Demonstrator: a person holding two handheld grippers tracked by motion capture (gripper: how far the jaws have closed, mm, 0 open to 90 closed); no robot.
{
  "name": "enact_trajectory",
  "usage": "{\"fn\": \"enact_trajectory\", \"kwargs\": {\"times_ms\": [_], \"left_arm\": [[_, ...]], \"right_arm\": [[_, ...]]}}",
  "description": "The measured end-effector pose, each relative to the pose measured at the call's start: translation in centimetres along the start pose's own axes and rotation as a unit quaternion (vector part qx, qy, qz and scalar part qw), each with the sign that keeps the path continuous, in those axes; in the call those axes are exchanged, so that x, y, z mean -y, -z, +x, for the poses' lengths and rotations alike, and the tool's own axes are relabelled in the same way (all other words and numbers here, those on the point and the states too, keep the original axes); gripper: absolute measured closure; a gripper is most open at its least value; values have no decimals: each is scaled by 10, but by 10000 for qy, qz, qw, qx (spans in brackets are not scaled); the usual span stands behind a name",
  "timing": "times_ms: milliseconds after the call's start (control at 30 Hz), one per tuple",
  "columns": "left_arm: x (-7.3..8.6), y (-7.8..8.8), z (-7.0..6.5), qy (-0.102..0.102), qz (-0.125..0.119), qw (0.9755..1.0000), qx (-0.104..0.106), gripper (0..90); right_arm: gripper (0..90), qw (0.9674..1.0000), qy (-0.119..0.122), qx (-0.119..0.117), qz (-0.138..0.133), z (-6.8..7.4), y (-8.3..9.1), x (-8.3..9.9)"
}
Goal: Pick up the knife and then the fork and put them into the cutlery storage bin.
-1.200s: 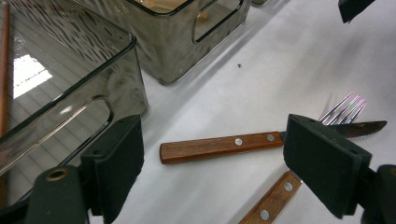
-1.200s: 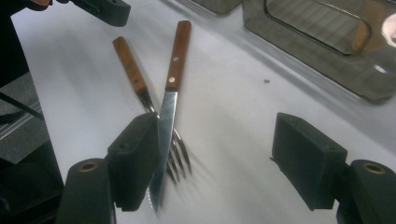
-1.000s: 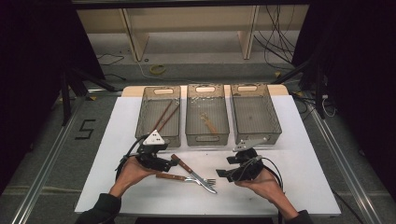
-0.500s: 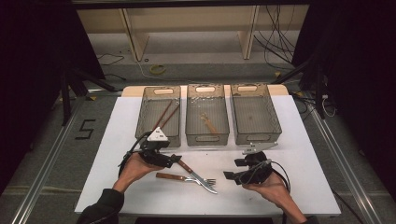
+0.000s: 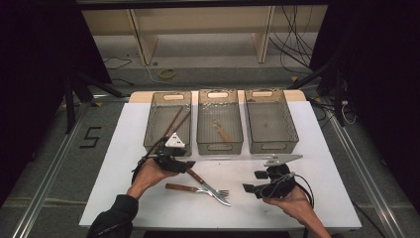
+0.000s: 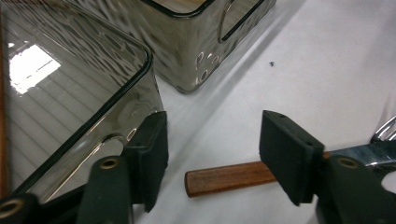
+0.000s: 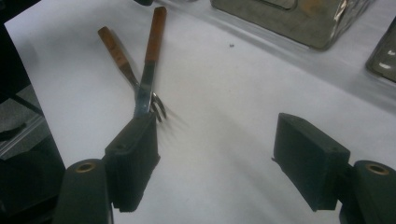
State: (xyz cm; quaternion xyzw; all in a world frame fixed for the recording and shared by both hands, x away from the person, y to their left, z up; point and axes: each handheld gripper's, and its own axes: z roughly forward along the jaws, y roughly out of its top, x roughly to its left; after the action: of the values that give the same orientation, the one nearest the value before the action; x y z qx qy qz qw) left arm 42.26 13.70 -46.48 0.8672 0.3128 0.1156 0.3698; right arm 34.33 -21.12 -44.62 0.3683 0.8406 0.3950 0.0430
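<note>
A wooden-handled knife [image 5: 205, 183] and a wooden-handled fork [image 5: 190, 189] lie crossed on the white table [image 5: 327, 163]. My left gripper [image 5: 189, 166] sits low at the knife's handle end. In the left gripper view the handle [image 6: 224, 179] lies between the jaws of my left gripper [image 6: 219, 154], running behind the right pad [image 6: 289, 156]. The jaws have just been closing, with gaps left beside the handle. My right gripper [image 5: 253, 182] hovers open to the right of the cutlery. Its view shows the fork [image 7: 116, 49] and knife [image 7: 154, 37] beyond its left pad [image 7: 133, 158].
Three translucent grey bins stand in a row at the back. The left bin [image 5: 167, 144] holds chopsticks [image 5: 173, 124], the middle bin [image 5: 219, 145] a small wooden utensil [image 5: 221, 131], and the right bin [image 5: 270, 144] looks bare. The left bin's corner [image 6: 116, 98] is close to my left jaw.
My left gripper has shifted a little toward the knife handle and its jaws have narrowed. My right hand has drifted rightward, away from the cutlery tips.
</note>
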Motion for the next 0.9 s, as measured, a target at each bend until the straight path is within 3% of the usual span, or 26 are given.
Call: {"fn": "enact_trajectory", "kwargs": {"times_ms": [367, 467, 900], "left_arm": [[-1, -19, -1, -252, 473, 9986, 30, 721], [0, -22, 0, -213, 600, 9980, 55, 775], [7, -17, -3, -205, 1022, 9944, 169, 872]], "right_arm": [[314, 10000, -36, 42, 29, -1, 4, 7], [314, 10000, -38, 44, 32, -1, 4, 7], [315, 10000, -43, 41, 49, -1, 5, 8]]}}
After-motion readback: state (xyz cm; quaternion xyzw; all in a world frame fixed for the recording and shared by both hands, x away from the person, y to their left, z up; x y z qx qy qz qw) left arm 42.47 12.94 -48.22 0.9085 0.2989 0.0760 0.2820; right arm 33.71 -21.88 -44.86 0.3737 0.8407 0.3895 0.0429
